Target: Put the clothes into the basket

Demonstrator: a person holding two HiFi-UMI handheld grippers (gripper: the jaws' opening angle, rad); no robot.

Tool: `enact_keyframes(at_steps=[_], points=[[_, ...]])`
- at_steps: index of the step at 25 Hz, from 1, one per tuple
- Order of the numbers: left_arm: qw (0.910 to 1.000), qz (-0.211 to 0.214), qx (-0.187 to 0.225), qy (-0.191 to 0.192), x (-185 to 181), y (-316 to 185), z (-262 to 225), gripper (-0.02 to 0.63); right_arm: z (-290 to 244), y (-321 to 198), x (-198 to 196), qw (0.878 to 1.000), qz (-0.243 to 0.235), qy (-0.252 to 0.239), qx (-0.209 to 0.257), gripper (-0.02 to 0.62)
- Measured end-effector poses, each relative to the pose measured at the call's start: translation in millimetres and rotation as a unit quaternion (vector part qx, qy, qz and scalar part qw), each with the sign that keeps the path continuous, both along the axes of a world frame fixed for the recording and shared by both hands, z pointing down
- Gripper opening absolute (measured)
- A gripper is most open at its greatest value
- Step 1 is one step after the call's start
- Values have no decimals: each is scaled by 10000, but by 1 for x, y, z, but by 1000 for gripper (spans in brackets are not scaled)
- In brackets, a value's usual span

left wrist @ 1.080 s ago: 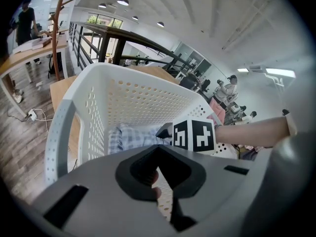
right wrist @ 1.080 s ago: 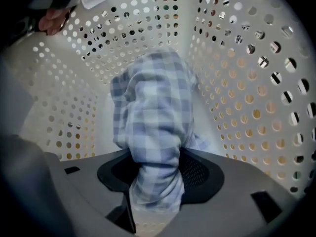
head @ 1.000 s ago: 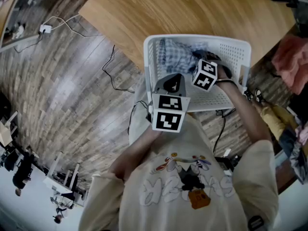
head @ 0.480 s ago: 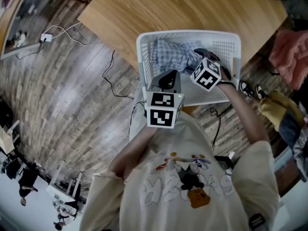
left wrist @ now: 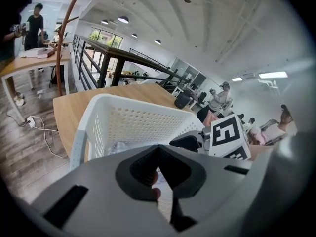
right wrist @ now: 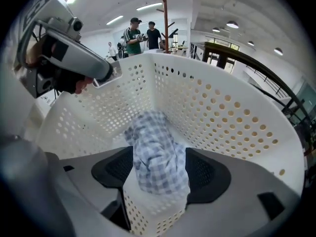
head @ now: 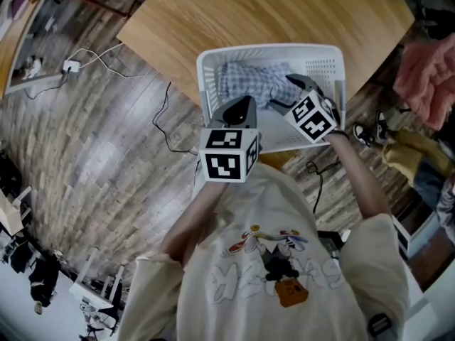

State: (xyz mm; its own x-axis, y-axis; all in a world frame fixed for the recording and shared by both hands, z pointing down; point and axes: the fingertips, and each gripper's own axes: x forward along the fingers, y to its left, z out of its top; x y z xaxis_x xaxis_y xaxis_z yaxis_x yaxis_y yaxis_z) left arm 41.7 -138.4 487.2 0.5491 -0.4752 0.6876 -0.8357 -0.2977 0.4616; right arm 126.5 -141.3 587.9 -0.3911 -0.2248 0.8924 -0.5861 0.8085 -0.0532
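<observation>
Right tongs (right wrist: 159,174): the two pads stand part-way closed and grasp a bunched checked cloth (right wrist: 157,154), which fills the gap between them from one pad to the other. From that grip the cloth's long axis runs straight ahead of the tongs, away from the person and down toward the floor of the white perforated basket (right wrist: 232,117). The far end lies inside the walls while the near end is held up. Whether the held end hangs clear of the basket's near wall or rests on it cannot be settled from the right gripper view. Left tongs (left wrist: 160,154): clenched on nothing, the pads meeting in a narrow V, raised at the basket's near left corner and pointed across the rim toward the right one's marker cube (left wrist: 228,138). In the head view the basket sits at the near edge of the wooden worktop (head: 270,9), with both tongs over its near side. The right one is well inside and the left one is at the rim. The right hand is therefore the one on the cloth, and the drop point lies directly beneath and ahead of it, so letting go should leave the cloth wholly in the basket.
</observation>
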Motion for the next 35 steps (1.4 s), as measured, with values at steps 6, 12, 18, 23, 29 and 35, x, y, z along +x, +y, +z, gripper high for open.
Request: enact_keyframes(at_steps=[6,12,18,23,29,35], points=[[9996,-20,223,155,2,3,-27,0,-75,-5,1,9940,93,-189,1078,199],[9989,70,424,184,10,22,-37,0,-148,11,10,9694,920,-793,2135,91],[9963,207,816,185,21,43,-65,0,-184,37,34,9484,1503,-1160,2541,69],[9931,425,1082,148,34,75,-88,0,-215,76,42,9264,1761,-1580,2931,60],[9890,559,1359,165,44,120,-116,0,-249,131,55,8964,2118,-1992,3345,52],[9882,629,1388,137,51,169,-124,0,-257,185,61,8838,2262,-2134,3495,52]])
